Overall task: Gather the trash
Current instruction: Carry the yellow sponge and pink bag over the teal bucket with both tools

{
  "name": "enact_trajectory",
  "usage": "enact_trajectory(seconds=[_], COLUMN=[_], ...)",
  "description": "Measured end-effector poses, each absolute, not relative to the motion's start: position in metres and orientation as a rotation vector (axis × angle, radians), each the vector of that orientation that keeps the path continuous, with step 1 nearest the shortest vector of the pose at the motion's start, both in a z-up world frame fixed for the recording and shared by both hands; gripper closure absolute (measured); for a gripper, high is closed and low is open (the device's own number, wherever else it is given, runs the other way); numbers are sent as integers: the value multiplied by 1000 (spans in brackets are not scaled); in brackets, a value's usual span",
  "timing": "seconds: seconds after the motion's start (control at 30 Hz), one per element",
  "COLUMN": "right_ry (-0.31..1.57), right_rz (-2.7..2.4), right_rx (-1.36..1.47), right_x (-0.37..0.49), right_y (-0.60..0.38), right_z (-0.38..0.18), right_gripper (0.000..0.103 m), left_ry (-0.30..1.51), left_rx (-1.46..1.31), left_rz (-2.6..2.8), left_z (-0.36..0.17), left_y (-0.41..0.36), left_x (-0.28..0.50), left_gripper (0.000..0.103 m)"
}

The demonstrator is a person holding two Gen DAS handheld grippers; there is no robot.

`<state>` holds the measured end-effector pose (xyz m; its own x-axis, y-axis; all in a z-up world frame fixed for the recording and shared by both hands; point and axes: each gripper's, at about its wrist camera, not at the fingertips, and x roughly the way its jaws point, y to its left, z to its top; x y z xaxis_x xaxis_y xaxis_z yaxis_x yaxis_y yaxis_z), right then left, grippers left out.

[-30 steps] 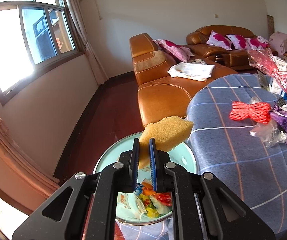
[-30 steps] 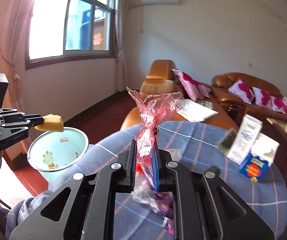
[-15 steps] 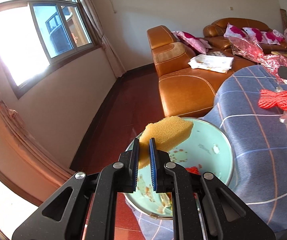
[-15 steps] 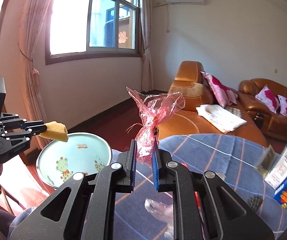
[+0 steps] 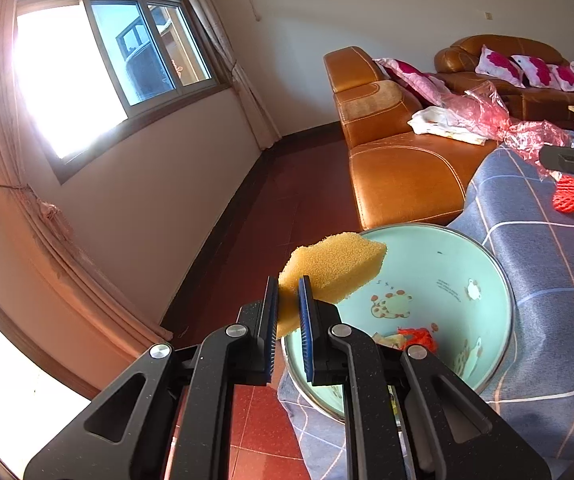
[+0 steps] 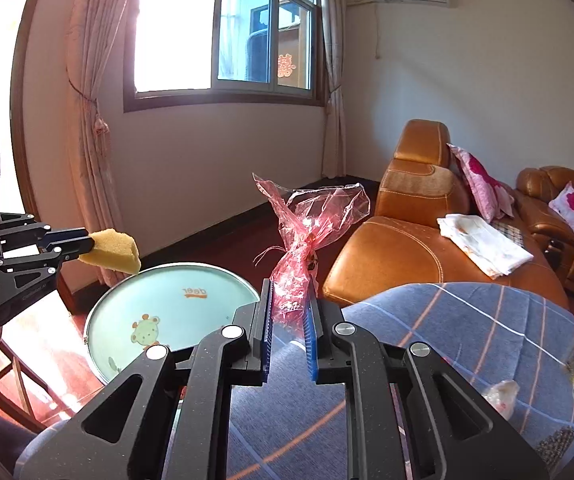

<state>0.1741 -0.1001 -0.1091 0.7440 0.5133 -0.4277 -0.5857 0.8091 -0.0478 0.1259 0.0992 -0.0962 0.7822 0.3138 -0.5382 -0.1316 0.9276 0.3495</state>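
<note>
Left gripper (image 5: 287, 300) fingers nearly closed, pinching yellow sponge (image 5: 333, 274) over the rim of the green basin (image 5: 499, 280), right gripper (image 6: 290, 330) fingers clamped on pink plastic wrapper (image 6: 311, 220) above the blue-clothed desk (image 6: 467, 320) beside basin.
</note>
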Motion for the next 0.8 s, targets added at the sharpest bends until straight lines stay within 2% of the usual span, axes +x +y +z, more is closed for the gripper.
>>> enact_trajectory(seconds=[0.8], right_ry=[403], right_rz=[686], right_rx=[-271], right_x=[166], right_y=[-70], right_z=[-129], right_gripper=[89], left_ry=[643], left_rx=[295], left_rz=[270], left_z=[-101], left_y=[98], left_x=[128], left_gripper=[92])
